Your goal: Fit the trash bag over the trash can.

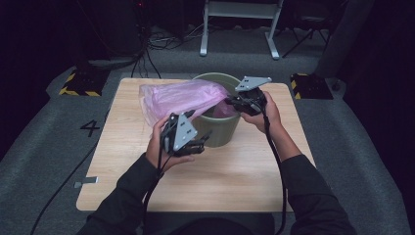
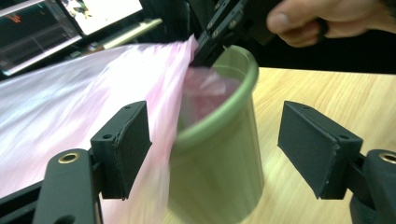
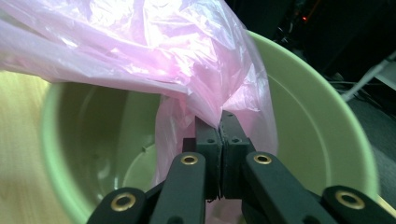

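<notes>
High view shows your left gripper [image 1: 203, 139] nearest you, jaws spread wide and empty beside the green bin [image 1: 222, 129] on the tabletop [image 1: 244, 176] — your right gripper [image 1: 231, 102] pinches the pink bag [image 1: 178, 98], partly inside; lining looks barely begun.

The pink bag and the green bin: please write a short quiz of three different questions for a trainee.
1. True or false: the right gripper is shut on the pink bag.
2. Which describes the left gripper?
A. Open, near the bin's side
B. Shut on the bin's rim
C. Shut on the bag
3. Fill in: most of the bag lies ___ the green bin, and only one part hangs into it.

Key: 1 true; 2 A; 3 outside.
</notes>
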Tool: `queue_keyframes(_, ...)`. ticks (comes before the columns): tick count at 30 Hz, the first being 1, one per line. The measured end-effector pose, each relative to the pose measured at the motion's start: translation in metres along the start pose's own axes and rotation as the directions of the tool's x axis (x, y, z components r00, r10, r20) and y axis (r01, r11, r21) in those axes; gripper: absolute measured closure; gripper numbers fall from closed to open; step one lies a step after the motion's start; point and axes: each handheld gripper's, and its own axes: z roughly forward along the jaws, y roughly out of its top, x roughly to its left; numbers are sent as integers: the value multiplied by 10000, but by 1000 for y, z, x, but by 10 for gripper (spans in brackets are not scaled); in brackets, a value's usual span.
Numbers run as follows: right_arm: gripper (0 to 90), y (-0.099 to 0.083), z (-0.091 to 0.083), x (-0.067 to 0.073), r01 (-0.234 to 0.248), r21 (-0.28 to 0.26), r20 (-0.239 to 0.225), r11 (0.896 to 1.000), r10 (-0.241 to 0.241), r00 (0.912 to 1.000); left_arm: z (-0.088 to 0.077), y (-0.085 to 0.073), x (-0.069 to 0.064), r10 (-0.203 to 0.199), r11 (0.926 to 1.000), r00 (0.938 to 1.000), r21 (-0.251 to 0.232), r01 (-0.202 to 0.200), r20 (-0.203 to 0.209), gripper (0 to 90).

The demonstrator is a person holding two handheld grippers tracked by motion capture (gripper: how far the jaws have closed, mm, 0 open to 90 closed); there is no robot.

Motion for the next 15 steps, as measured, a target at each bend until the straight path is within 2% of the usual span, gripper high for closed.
queue_keyframes(2,888,-2,-1,-3,-21,59,98,10000,21,10000,-19,-7,-1,1,10000,9996,9,-1,-277,238)
queue_keyframes(5,883,-4,-2,-7,-36,128,230,9999,33,9997,-38,-14,5,-292,9995,9996,-95,292,9,216)
queue_keyframes(6,878,-5,-2,-8,-38,153,263,9999,34,9996,-44,-19,10,-330,9994,9992,-100,327,-234,212)
queue_keyframes(7,876,-6,-2,-10,-9,155,336,9999,4,9994,-47,-21,13,-380,9993,9984,-61,378,-422,212)
queue_keyframes(8,876,-7,-2,-11,8,163,339,9999,-14,9994,-49,-27,20,-618,9981,9967,-9,619,-529,212)
queue_keyframes(9,876,-8,-2,-12,-12,180,312,9998,7,9995,-49,-27,20,-618,9981,9967,-9,619,-529,211)
queue_keyframes(11,876,-11,-3,-15,53,204,289,9998,-59,9996,-51,-41,38,-1232,9923,9898,46,1239,-713,205)
queue_keyframes(13,874,-13,-3,-17,52,214,268,9998,-57,9996,-48,-49,47,-1325,9909,9865,124,1343,-959,203)
queue_keyframes(15,870,-15,-4,-19,77,294,274,9995,-86,9996,-42,-54,54,-1572,9872,9862,188,1584,-513,201)
